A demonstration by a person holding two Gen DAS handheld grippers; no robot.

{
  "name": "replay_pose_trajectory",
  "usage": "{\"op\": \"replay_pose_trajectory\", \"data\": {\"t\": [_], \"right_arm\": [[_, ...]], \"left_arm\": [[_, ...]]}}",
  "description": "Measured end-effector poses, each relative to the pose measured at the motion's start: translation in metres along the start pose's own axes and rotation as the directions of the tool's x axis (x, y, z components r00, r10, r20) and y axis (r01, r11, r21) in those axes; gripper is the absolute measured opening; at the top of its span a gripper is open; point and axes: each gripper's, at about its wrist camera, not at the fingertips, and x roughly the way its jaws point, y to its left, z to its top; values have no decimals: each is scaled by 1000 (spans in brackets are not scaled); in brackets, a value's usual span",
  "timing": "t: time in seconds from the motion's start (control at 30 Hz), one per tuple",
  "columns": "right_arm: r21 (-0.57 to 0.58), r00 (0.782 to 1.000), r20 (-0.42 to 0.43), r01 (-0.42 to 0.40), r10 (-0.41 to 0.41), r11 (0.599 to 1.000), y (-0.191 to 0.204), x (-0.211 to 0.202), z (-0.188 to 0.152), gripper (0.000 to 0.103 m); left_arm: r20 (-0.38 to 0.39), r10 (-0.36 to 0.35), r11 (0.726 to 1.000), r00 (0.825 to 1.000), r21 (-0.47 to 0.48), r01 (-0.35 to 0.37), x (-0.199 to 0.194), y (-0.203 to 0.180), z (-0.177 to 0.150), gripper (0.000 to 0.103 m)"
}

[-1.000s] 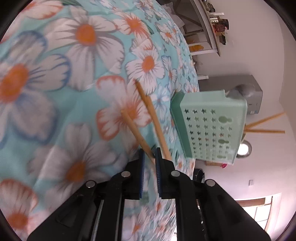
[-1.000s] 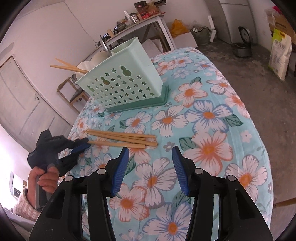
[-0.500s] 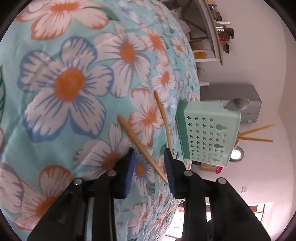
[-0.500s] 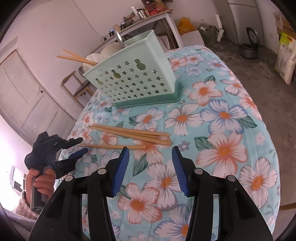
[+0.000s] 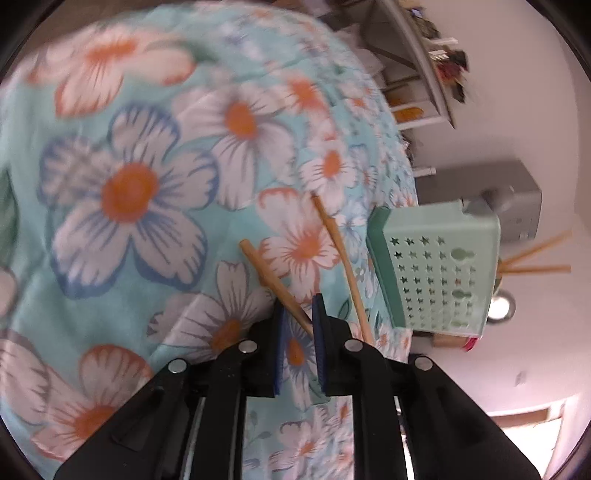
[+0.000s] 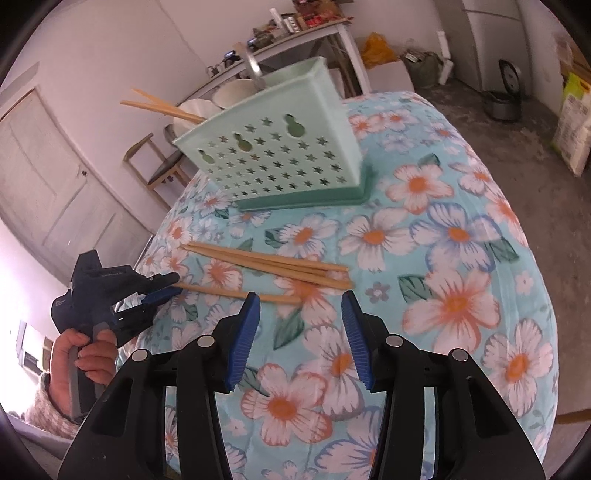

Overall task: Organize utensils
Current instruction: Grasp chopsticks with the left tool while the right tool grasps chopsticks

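Several wooden chopsticks (image 6: 273, 264) lie on the floral tablecloth (image 6: 458, 236) in front of a mint green perforated utensil holder (image 6: 280, 151), which has two chopsticks (image 6: 162, 107) sticking out. My left gripper (image 5: 300, 308) is part open around the end of one lone chopstick (image 5: 271, 278), its blue pads a small gap apart; another chopstick (image 5: 341, 258) lies to its right. It shows at the table's left edge in the right wrist view (image 6: 162, 286). My right gripper (image 6: 300, 306) is open and empty, just short of the chopsticks.
The holder also shows in the left wrist view (image 5: 439, 269). A chair (image 6: 155, 166), white bowls (image 6: 236, 92) and a cluttered shelf table (image 6: 295, 29) stand behind the table. A door (image 6: 48, 184) is at left. Sacks (image 6: 572, 118) and a rice cooker (image 6: 498, 103) sit on the floor at right.
My left gripper opened, letting go of the chopstick, then slid forward along it and narrowed its jaws around it again. My right gripper moved closer to the chopsticks, still open.
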Motion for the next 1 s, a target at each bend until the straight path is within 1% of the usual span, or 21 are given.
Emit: {"op": "replay_pose_trajectory", "data": {"t": [0.03,0.1,0.2,0.23,0.33,0.37,0.43,0.5,0.53,0.63,0.83,0.9,1.0], "right_arm": [[-19,1000,1,-3,3,1000,5,1,3,41],[-107,999,9,-30,31,994,25,5,14,38],[-223,995,-2,-102,104,970,55,18,28,35],[-262,992,-15,-123,123,957,66,25,32,33],[-415,986,-76,-164,145,895,103,57,41,29],[-453,984,-103,-177,146,873,115,70,44,26],[-497,979,-143,-195,142,846,129,89,47,24],[-552,977,-175,-200,122,810,145,109,49,21],[-585,978,-185,-189,97,789,152,121,49,19],[-637,976,-212,-176,49,750,163,144,47,18],[-702,975,-217,-126,-43,701,166,171,37,15],[-720,977,-204,-109,-59,685,167,175,33,15],[-736,979,-190,-92,-74,671,166,176,31,15]], "left_arm": [[7,1,1000,1000,22,-1,-2,-1,0,13],[32,0,997,1000,72,-2,-9,0,-2,14],[51,-13,993,999,116,7,-15,7,-7,14],[54,-17,992,998,129,10,-16,8,-8,15],[79,-26,982,997,190,11,-18,9,-15,16],[84,-25,978,996,207,7,-18,8,-16,16],[89,-27,975,996,221,7,-18,7,-17,17],[87,-33,974,996,226,12,-18,9,-18,17],[86,-35,974,996,226,15,-18,9,-18,17],[82,-45,972,996,232,25,-18,12,-17,17],[79,-58,970,995,240,37,-17,14,-16,17],[80,-61,969,995,242,40,-17,15,-16,17],[80,-64,969,995,244,43,-17,15,-16,17]]}}
